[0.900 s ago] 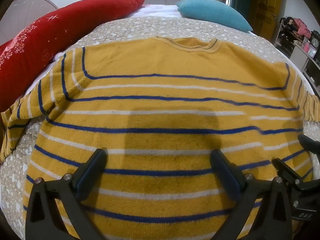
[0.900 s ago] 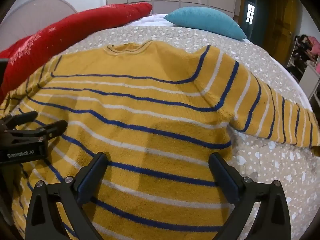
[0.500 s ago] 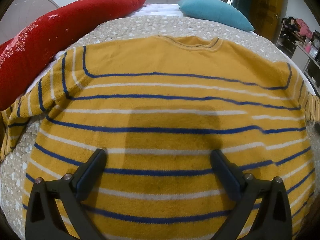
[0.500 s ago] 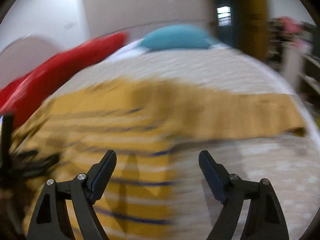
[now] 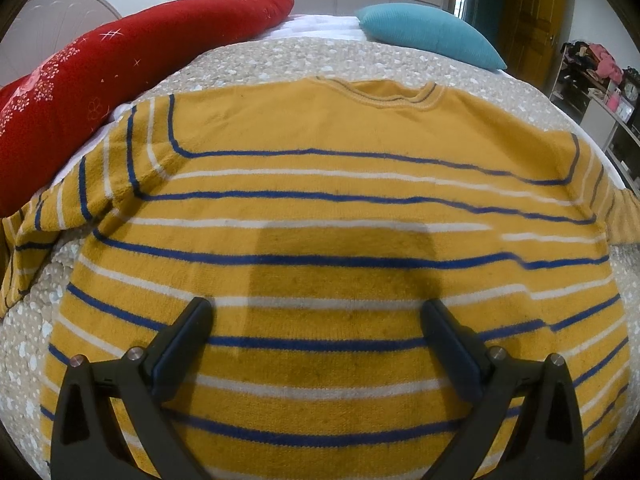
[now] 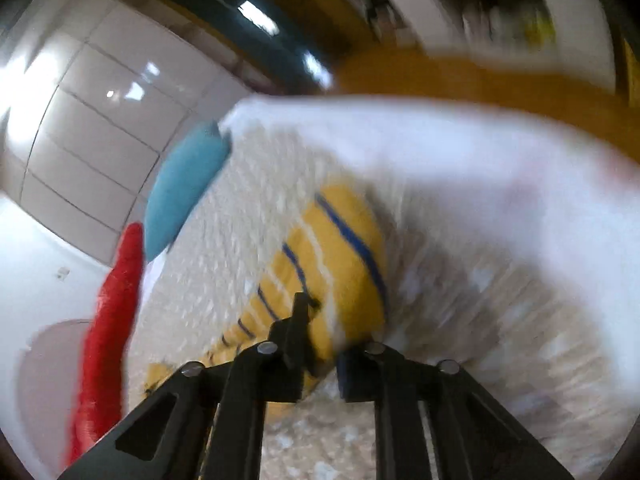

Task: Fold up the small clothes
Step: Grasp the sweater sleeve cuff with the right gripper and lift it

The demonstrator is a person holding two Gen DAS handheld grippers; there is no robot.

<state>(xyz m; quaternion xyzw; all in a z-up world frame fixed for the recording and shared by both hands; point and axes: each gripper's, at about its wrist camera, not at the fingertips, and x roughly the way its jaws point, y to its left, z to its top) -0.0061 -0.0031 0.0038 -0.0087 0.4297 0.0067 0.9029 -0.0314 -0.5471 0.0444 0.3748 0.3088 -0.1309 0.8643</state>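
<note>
A yellow sweater (image 5: pixel 320 200) with blue and white stripes lies flat on the bed, collar at the far side, sleeves spread left and right. My left gripper (image 5: pixel 316 328) is open and empty, hovering over the sweater's lower middle. In the blurred, tilted right wrist view, my right gripper (image 6: pixel 320 348) has its fingers closed on the striped right sleeve (image 6: pixel 332 264), with the sleeve fabric pinched between them.
The bed has a grey speckled cover (image 5: pixel 320 56). A long red pillow (image 5: pixel 100 80) lies along the left side and a teal pillow (image 5: pixel 432 34) at the far end. Shelves with clutter (image 5: pixel 600 76) stand to the right. A wooden door (image 5: pixel 528 16) is behind.
My right gripper swung away to the right, rolled over, and closed on the right sleeve. It has left the left wrist view. My left gripper stayed still and open.
</note>
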